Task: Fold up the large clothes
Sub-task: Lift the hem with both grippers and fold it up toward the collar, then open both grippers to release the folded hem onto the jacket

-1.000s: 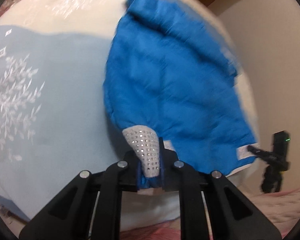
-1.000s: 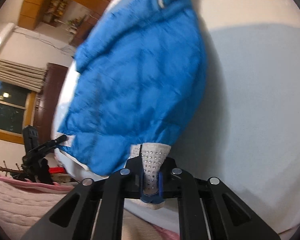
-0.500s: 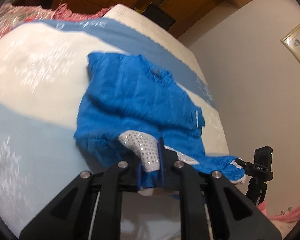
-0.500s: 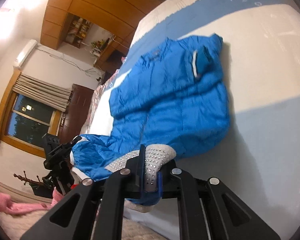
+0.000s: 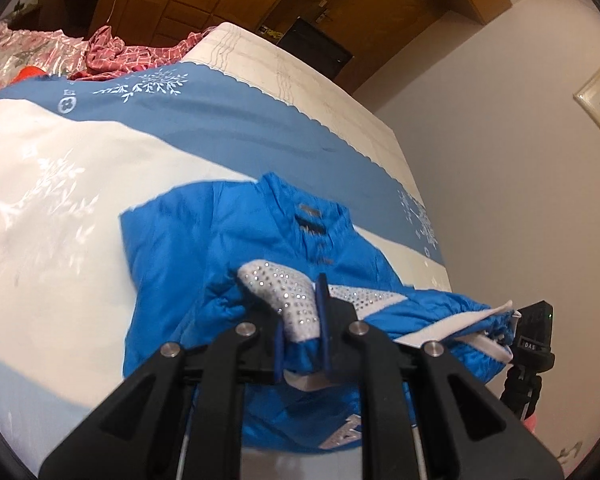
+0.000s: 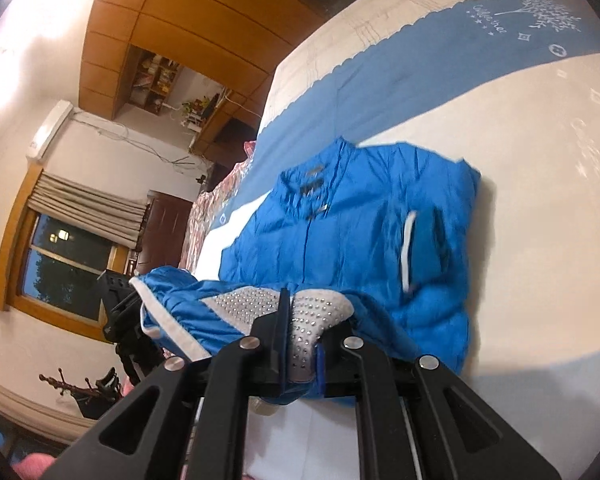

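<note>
A bright blue padded jacket (image 5: 204,240) lies on the bed, front up, collar with dark toggles at the far end; it also shows in the right wrist view (image 6: 364,216). Its near hem, with a grey studded patch (image 5: 284,284) and white trim, is lifted and carried over the body. My left gripper (image 5: 300,320) is shut on the hem at that patch. My right gripper (image 6: 300,332) is shut on the same hem at a studded patch (image 6: 320,308). The hem stretches between the two grippers.
The bed cover (image 5: 60,208) is cream with blue bands and white leaf prints. Pink bedding (image 5: 112,52) is piled at the far left. A black camera on a tripod (image 5: 532,344) stands beside the bed. A wooden wardrobe (image 6: 172,16) and a window (image 6: 64,264) are behind.
Both grippers have lifted the jacket's hem and carried it toward the collar. The view has tilted up from the flat jacket to the room beyond.
</note>
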Demonstrator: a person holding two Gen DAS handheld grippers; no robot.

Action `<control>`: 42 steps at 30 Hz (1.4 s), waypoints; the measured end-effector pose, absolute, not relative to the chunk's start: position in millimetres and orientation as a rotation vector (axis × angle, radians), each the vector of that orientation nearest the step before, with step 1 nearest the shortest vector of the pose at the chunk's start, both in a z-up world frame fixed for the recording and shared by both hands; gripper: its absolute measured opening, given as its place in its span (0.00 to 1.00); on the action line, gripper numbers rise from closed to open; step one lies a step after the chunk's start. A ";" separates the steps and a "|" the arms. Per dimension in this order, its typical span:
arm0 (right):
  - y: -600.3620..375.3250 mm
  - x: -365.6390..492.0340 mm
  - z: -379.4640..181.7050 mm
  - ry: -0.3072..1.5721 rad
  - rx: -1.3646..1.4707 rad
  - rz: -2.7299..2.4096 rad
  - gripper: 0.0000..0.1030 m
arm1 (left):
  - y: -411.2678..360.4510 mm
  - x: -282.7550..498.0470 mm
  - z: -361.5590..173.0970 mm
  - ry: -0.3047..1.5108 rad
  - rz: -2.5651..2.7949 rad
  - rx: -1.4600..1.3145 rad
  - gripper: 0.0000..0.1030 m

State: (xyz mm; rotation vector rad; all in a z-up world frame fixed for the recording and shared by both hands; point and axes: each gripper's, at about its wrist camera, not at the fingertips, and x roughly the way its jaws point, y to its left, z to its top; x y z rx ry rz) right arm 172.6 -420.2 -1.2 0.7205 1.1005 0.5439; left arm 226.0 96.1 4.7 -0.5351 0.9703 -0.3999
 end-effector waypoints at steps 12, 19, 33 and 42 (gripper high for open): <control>-430.5 273.9 -63.3 1.203 0.793 0.493 0.11 | 84.8 326.3 -52.8 1.077 -0.288 -0.526 0.13; -432.8 305.5 -108.7 1.268 0.849 0.450 0.12 | 83.4 356.7 -88.7 1.153 -0.255 -0.526 0.16; -455.0 278.8 -75.3 1.200 0.867 0.485 0.53 | 107.3 320.4 -52.1 1.122 -0.390 -0.552 0.67; -417.1 254.3 -80.3 1.260 0.530 0.393 0.54 | 101.2 266.0 -62.0 1.097 -0.238 -0.284 0.61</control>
